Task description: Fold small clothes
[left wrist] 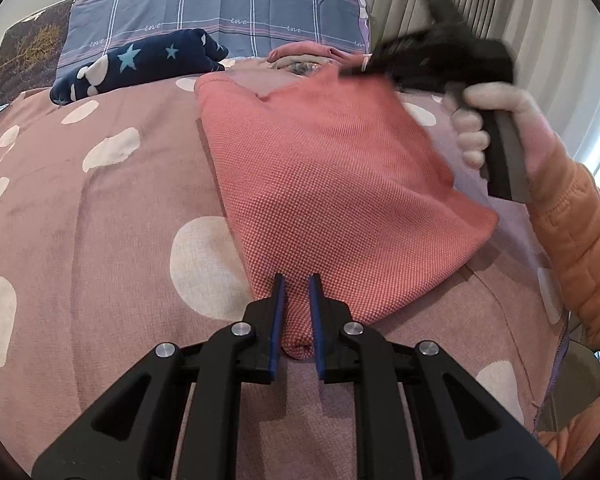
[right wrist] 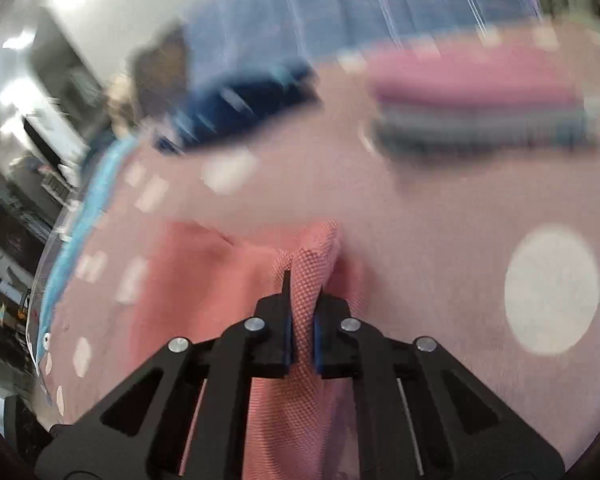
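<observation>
A coral-pink knitted garment (left wrist: pixel 332 184) lies spread across the dotted pink bedcover (left wrist: pixel 100 240). My left gripper (left wrist: pixel 297 280) is shut on its near corner, a fold of cloth bunched between the blue pads. In the left wrist view my right gripper (left wrist: pixel 360 67) shows blurred at the garment's far right corner, held by a gloved hand (left wrist: pixel 484 120). The right wrist view shows that right gripper (right wrist: pixel 303 280) shut on a raised ridge of the same garment (right wrist: pixel 312 268), which trails off to the left and under the jaws.
A navy star-patterned cloth (left wrist: pixel 140 66) lies at the back left, before a checked blue pillow (left wrist: pixel 220 4). A stack of folded pink and grey clothes (right wrist: pixel 480 100) sits at the back. An orange padded sleeve (left wrist: pixel 580 240) fills the right edge, curtains (left wrist: pixel 500 0) behind it.
</observation>
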The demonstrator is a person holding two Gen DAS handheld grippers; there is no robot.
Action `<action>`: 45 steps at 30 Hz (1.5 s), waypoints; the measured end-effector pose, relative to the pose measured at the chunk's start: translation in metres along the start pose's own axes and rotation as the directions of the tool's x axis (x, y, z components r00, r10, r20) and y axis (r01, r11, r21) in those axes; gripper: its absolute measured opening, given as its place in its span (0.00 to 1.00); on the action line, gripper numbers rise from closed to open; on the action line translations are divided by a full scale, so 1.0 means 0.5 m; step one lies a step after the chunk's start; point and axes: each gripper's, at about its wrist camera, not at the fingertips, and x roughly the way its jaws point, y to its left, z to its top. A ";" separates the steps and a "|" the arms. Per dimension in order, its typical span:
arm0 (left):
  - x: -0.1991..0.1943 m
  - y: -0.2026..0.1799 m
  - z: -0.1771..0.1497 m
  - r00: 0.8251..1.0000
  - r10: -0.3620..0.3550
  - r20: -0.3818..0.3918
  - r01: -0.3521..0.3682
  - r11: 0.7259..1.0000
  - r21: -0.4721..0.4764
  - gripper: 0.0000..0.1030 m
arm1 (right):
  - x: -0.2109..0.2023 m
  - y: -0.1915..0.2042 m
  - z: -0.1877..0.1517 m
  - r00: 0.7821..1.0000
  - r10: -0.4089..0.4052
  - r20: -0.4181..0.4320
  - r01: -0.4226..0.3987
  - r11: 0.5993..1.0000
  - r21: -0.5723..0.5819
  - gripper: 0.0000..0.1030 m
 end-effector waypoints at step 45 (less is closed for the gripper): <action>0.007 -0.026 0.005 0.993 0.107 -0.049 -0.107 0.994 0.004 0.52 | -0.137 0.089 -0.309 0.975 -0.219 -0.044 0.208 0.961 -0.182 0.28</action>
